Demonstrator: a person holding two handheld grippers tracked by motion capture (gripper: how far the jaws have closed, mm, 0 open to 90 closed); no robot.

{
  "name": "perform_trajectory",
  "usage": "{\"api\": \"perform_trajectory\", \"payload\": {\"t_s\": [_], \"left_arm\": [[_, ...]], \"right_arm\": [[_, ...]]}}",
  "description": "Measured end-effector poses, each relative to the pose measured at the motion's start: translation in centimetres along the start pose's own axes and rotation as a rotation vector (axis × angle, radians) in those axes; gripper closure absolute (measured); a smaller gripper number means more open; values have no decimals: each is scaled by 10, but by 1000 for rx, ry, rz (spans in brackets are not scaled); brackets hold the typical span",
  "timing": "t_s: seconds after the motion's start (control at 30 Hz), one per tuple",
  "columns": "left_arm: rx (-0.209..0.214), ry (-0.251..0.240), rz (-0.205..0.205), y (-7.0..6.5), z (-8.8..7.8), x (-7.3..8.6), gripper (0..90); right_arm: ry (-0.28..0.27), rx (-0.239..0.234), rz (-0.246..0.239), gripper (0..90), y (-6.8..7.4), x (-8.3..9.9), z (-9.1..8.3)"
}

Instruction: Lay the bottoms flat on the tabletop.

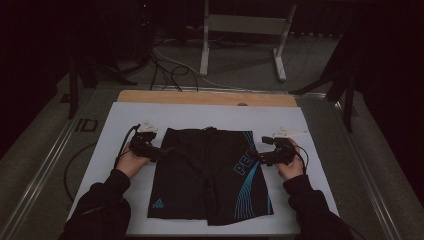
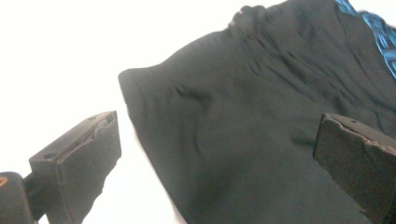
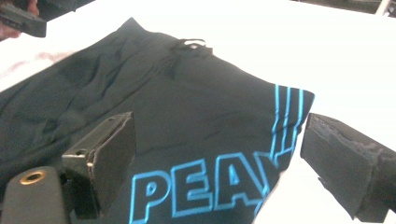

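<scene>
Black shorts (image 1: 210,172) lie flat at the middle of the white bench (image 1: 200,114), left tongs (image 1: 159,153) and right tongs (image 1: 256,158) at their side edges; left gripper view: jaws wide around the waistband corner (image 2: 140,84); right gripper view: jaws wide astride the striped edge (image 3: 285,116); soft, light cloth, likely best pinched at the side hems.

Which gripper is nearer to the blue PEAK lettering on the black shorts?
The right gripper. It sits at the shorts' edge beside the blue lettering, fingers open. The left gripper is at the opposite edge, across the shorts.
</scene>
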State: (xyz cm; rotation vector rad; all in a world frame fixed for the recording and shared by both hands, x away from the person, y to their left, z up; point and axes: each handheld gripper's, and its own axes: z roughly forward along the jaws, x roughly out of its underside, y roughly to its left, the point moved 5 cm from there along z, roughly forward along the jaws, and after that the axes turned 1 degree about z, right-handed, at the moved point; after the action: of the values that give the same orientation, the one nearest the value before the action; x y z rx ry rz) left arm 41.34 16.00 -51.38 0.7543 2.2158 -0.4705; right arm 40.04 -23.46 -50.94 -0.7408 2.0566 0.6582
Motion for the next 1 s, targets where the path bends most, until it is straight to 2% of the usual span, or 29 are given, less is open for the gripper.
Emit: {"api": "perform_trajectory", "payload": {"t_s": [0.03,0.13,0.17,0.2,0.23,0.27,0.3,0.33,0.4,0.53,0.6,0.63,0.67,0.73,0.77,0.83,0.87,0.9,0.93,1.0], "left_arm": [[-5,-8,-15,4,2,-2,24],[-51,-21,-6,16,7,-6,26],[-51,-21,-6,16,7,-6,28],[-31,-8,-32,21,12,-8,34],[-34,12,-50,23,15,-8,35],[-34,12,-50,23,15,-8,35],[-23,45,-91,29,22,-8,38],[-25,60,-101,32,25,-8,40],[-24,61,-133,39,31,-9,55],[-60,64,-129,49,42,-8,170],[-44,62,-134,50,44,-8,176],[-63,72,-117,52,49,-6,197],[-62,72,-113,52,51,-6,212],[-64,82,-129,55,55,-4,229],[-78,79,-133,57,57,-4,231],[-40,68,-152,57,61,-3,291],[-40,68,-152,57,61,-3,314],[-80,61,-127,58,63,-2,351],[-76,52,-134,59,63,-2,380],[-59,43,-173,61,64,-3,416]], "right_arm": [[-4,2,18,113,-3,-2,3],[2,16,70,147,-13,-8,12],[-1,11,88,137,-16,-9,15],[8,7,107,143,-18,-10,18],[18,31,113,148,-21,-11,22],[18,31,113,148,-21,-11,22],[30,45,124,155,-26,-11,30],[35,60,128,167,-28,-11,32],[48,85,143,202,-34,-11,37],[62,141,176,258,-48,-9,44],[66,132,189,260,-50,-8,45],[80,137,211,297,-55,-5,49],[77,129,213,303,-55,-4,50],[101,132,218,322,-58,-1,54],[111,137,217,325,-59,1,55],[116,126,236,353,-61,3,59],[121,128,230,380,-62,4,60],[124,129,228,406,-62,5,62],[130,117,228,422,-62,6,63],[133,123,222,506,-61,6,65]]}}
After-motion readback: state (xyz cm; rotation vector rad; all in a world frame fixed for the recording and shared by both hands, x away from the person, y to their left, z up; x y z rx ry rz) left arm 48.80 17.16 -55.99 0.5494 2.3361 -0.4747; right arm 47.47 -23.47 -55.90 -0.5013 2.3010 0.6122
